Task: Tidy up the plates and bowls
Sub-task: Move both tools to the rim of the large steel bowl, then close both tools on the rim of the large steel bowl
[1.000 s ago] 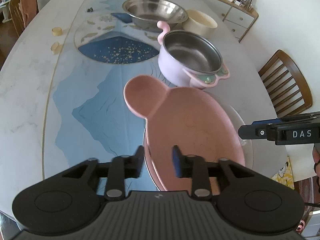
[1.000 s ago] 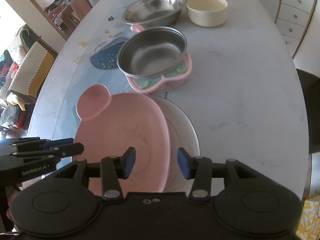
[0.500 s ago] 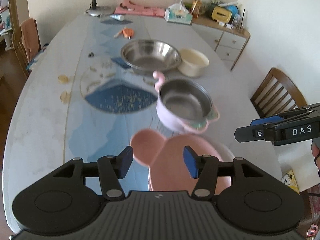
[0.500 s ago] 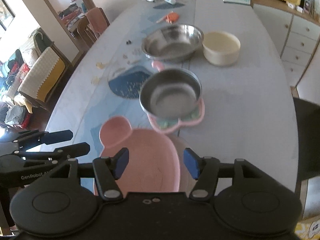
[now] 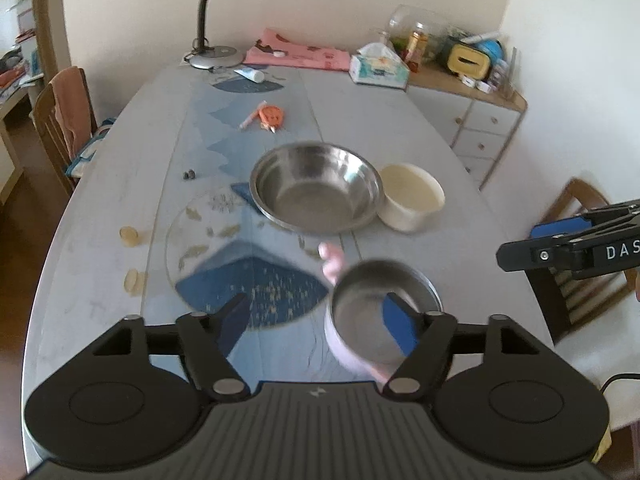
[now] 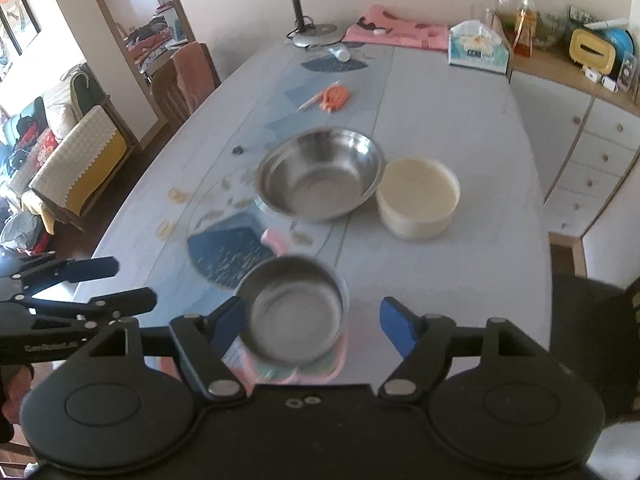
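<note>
Both claws, left claw (image 5: 316, 322) and right claw (image 6: 314, 322), had just been opening and gripped nothing. Nearest on the bench (image 5: 380, 120) stood the pink-based steel bowl (image 6: 294, 316); beyond it the large steel bowl (image 5: 316, 186), with the cream bowl (image 5: 412, 196) just beside.

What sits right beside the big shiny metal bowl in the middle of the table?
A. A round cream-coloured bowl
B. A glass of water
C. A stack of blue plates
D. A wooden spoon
A: the cream-coloured bowl stands right next to the big metal bowl in the right wrist view, on the side toward the drawers; no glass, blue plates or spoon are near it.
</note>
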A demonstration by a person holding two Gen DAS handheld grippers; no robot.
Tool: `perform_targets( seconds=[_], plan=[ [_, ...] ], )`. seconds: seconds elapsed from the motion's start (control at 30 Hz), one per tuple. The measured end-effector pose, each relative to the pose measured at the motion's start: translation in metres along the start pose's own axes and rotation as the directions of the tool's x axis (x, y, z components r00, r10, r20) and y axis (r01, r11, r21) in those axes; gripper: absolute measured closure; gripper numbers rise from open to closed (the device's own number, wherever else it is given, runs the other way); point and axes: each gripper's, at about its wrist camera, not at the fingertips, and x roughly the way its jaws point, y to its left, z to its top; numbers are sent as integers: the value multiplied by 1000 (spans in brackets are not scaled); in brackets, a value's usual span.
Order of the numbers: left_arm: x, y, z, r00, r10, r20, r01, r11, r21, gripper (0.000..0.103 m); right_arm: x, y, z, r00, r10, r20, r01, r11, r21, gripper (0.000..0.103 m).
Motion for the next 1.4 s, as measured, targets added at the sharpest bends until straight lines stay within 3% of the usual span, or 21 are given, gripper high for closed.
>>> perform_targets(
  seconds=[0.17, 0.5, 0.8, 1.07, 1.17, 1.23, 1.4],
  plan=[
    [27, 1, 31, 998, 60, 18, -59, 998, -17, 26, 22, -28, 40, 1000, -7, 6, 8, 1000, -25, 22],
    [105, 17, 81, 987, 153, -43, -158, 980, -119, 26, 110, -63, 116, 999, 9, -46, -11, 998, -55, 22],
    [168, 25, 99, 975, 199, -99, -213, 962, -170, 26, 185, -75, 148, 994, 28, -106, -34, 998, -58, 25],
    [212, 39, 97, 962, 205, -180, -244, 944, -224, 27, 229, -85, 158, 985, 60, -164, -68, 997, -42, 38],
    [222, 40, 93, 957, 203, -208, -248, 942, -224, 41, 239, -84, 159, 981, 65, -180, -77, 995, -58, 46],
    [228, 40, 92, 954, 200, -223, -251, 941, -228, 44, 244, -84, 159, 980, 64, -186, -78, 994, -70, 51],
    [237, 41, 92, 947, 209, -246, -265, 938, -225, 72, 250, -86, 158, 979, 61, -196, -77, 994, -76, 70]
  ],
)
